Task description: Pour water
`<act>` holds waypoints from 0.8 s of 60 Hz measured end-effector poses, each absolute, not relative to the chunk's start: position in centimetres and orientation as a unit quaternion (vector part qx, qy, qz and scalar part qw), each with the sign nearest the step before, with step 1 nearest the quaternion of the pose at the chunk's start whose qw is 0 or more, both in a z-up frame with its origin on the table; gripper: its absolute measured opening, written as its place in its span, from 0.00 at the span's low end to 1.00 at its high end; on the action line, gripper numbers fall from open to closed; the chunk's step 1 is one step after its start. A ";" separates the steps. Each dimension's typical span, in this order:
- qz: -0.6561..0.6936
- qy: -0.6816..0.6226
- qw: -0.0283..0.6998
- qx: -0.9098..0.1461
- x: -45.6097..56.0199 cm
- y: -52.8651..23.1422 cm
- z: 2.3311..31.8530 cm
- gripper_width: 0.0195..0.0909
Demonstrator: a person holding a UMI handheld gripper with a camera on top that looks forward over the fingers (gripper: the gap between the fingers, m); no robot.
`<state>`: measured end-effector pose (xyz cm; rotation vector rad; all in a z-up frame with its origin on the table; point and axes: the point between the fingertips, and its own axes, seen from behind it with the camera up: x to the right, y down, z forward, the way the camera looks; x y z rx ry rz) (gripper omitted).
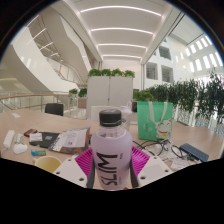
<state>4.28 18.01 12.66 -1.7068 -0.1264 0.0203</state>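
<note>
A clear plastic bottle with a black cap and the word SLIM down its side stands upright between my fingers. The pink pads press against it on both sides, so my gripper is shut on the bottle. The bottle appears lifted above the wooden table. A yellow cup sits low to the left of the fingers. A green translucent cup stands on the table beyond the bottle to the right.
Papers, small boxes and a dark notebook lie scattered on the table to the left. Cables and a dark phone-like object lie to the right. Planters and white cabinets stand beyond the table.
</note>
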 end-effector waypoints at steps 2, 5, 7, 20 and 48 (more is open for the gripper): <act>0.020 -0.050 0.650 -0.758 5.3 17.5 12.3 0.44; 0.036 -0.040 0.642 -0.765 6.1 17.5 10.8 0.45; 0.040 -0.032 0.635 -0.771 6.1 17.9 9.3 0.45; 0.059 -0.025 0.616 -0.785 7.0 17.6 6.2 0.46; 0.039 -0.019 0.553 -0.832 7.0 7.1 9.8 0.90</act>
